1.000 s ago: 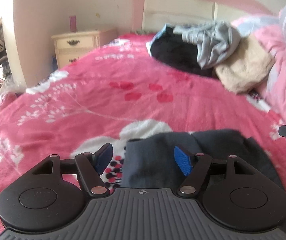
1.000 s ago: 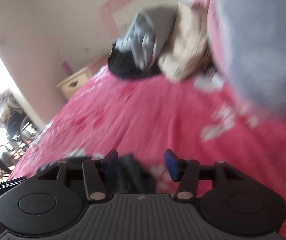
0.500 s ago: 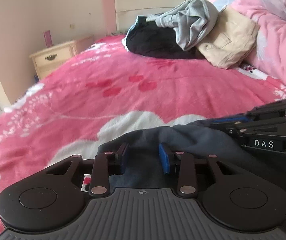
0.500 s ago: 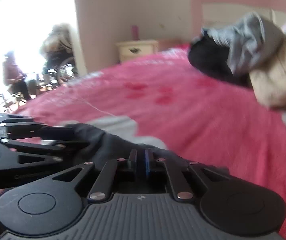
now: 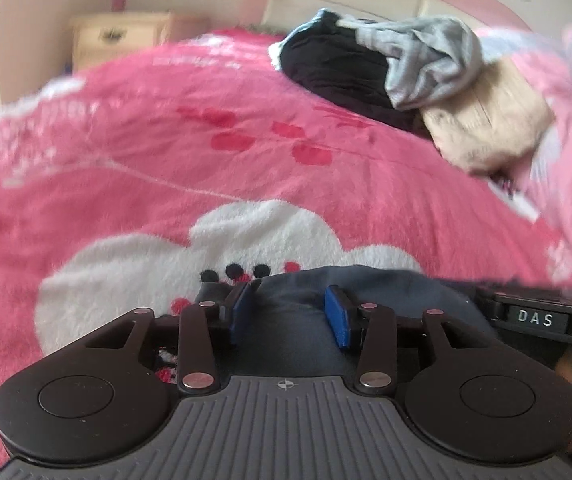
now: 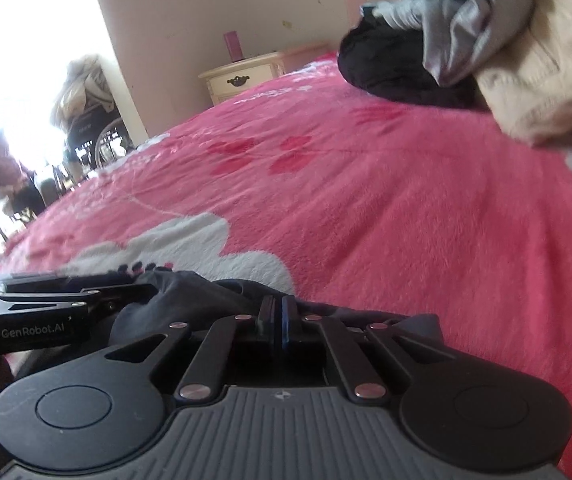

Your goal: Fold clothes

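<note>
A dark grey garment (image 5: pixel 286 340) lies crumpled on the pink flowered blanket (image 5: pixel 326 184) near the front edge. My left gripper (image 5: pixel 290 314) is low over it. Its jaws are opening, and cloth fills the gap between the blue pads (image 5: pixel 336 316) without being visibly pinched. In the right wrist view the same garment (image 6: pixel 189 296) bunches up at my right gripper (image 6: pixel 277 316), whose pads are shut together on a fold of it. The right gripper's body (image 5: pixel 538 316) reaches in just right of the left one, and the left gripper (image 6: pixel 65 304) shows beside the right.
A heap of black (image 5: pixel 338 68), grey (image 5: pixel 430 60) and beige (image 5: pixel 486 120) clothes lies near the pink headboard. A cream nightstand (image 6: pixel 241 76) stands left of the bed. A rumpled pink quilt (image 5: pixel 570 128) lies along the right. Far off by the bright doorway are a wheelchair (image 6: pixel 97 128) and a person (image 6: pixel 1 168).
Both grippers dropped onto the dark garment. The right one closed fully on the cloth. The left one narrowed over the cloth, then widened a little.
</note>
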A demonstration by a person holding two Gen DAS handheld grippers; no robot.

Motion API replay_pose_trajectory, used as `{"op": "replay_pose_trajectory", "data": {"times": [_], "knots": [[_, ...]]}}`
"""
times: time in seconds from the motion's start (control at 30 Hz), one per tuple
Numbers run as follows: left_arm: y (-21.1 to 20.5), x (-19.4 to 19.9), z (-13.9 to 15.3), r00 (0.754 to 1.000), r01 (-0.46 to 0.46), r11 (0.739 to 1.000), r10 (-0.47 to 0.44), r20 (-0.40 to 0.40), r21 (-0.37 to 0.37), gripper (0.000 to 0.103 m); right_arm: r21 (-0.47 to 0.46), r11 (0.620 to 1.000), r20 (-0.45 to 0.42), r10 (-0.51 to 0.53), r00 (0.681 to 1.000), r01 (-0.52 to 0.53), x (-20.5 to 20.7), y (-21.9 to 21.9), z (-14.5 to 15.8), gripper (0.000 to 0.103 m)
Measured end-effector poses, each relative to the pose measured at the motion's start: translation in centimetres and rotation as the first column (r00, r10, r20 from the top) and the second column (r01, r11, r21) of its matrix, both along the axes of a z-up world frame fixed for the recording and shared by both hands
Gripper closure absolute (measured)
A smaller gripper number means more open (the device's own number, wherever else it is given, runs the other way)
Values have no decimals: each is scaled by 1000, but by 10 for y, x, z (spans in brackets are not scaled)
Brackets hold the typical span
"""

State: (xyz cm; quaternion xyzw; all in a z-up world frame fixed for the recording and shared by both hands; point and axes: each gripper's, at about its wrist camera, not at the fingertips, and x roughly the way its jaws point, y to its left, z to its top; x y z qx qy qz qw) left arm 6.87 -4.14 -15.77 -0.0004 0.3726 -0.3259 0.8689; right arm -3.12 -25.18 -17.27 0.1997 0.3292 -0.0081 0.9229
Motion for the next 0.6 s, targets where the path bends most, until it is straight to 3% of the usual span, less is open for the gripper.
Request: {"op": "replay_pose_trajectory", "data": {"times": [0.1,0.27,0.47,0.53,0.57,0.6], "knots": [[8,2,26,998,-54,999,54,-25,10,40,176,983,-54,-42,998,51,-2,-26,11,101],[49,-32,71,994,-106,993,107,29,-58,34,78,989,24,-128,991,126,-58,-39,77,98],[77,-97,79,999,-22,998,24,-28,62,34,-45,999,-39,0,999,-2,-123,-12,112,97],[84,-118,74,998,-1,997,6,-64,80,34,-57,998,-107,5,994,-12,-140,-2,107,81],[88,-127,72,997,7,996,0,-80,89,34,-55,998,-140,-15,990,8,-147,1,102,63],[90,-135,70,996,13,995,-4,-93,99,34,-42,998,-169,-53,984,47,-155,0,96,61]]}}
